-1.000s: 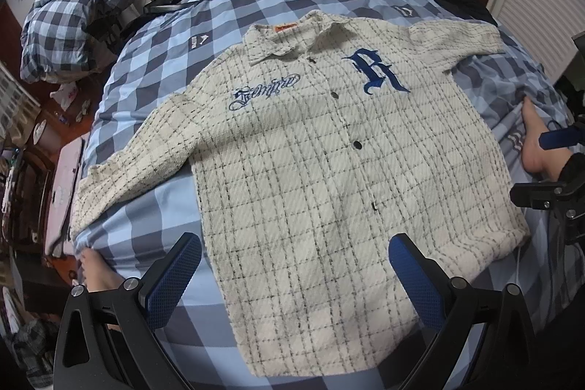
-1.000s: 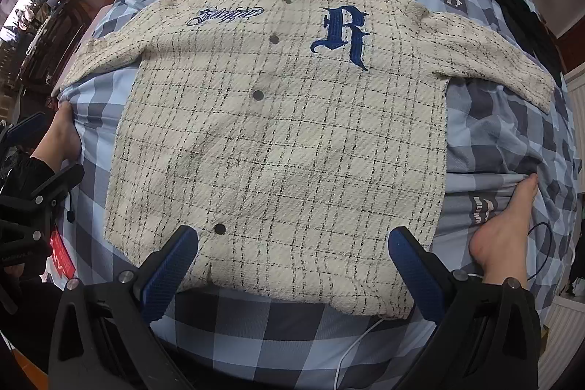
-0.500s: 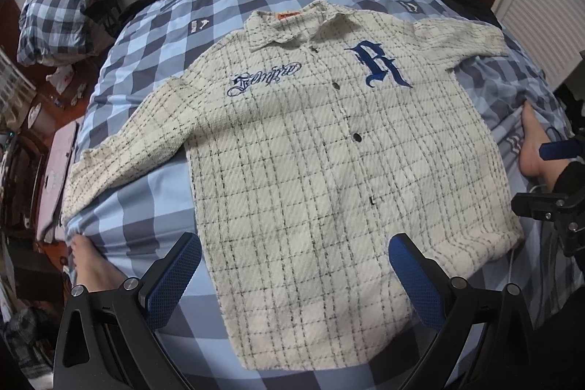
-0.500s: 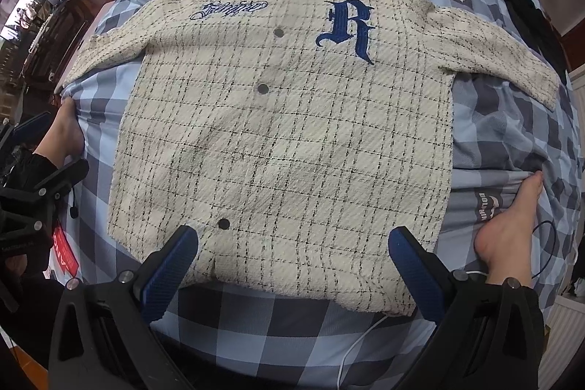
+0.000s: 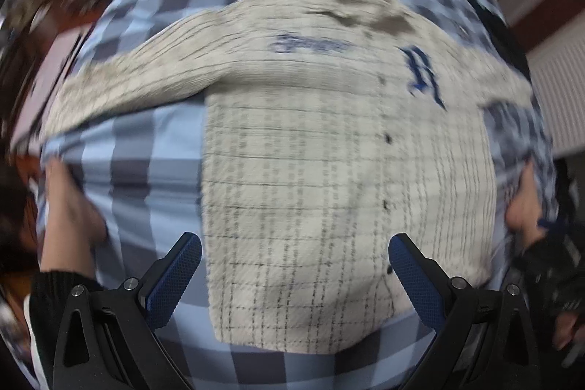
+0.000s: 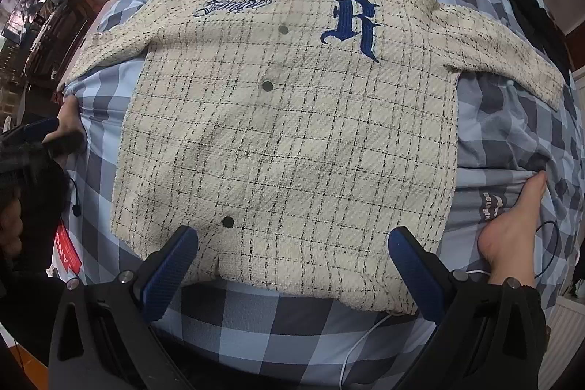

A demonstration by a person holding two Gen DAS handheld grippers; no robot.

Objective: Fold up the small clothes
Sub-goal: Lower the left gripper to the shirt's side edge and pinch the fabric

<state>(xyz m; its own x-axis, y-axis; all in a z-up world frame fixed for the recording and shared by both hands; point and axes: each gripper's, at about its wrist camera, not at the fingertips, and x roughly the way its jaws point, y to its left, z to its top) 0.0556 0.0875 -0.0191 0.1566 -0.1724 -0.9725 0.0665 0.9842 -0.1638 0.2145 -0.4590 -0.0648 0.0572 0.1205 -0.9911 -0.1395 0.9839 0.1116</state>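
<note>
The shirt [image 6: 292, 119] lay spread flat and face up on the bed [image 6: 256, 309], buttoned, collar at the far end, both sleeves stretched out to the sides and the hem nearest the cameras. It sat as it had a second before; no part had been lifted or turned over.

What had changed was the left hand-held gripper [image 5: 294, 275]. Its view, sharp a moment earlier, was now smeared with motion blur, and the shirt's left sleeve [image 5: 139, 75] and the open checked cover beside the body filled more of the frame. That reads as a quick swing toward the shirt's left side. Its fingers [image 5: 173, 280] stood wide apart with nothing between them, above the lower left part of the shirt.

The right hand-held gripper [image 6: 292, 275] had barely shifted. Its view was sharp, its jaws equally wide and empty, poised over the hem. A bare foot [image 6: 512, 229] rested on the bed just right of the shirt, and another showed at the left edge.

So folding proper had probably not begun: the shirt was laid out ready, and the left side's sudden move suggests a reach for the left sleeve or side edge as the first fold. Nothing was gripped yet.
</note>
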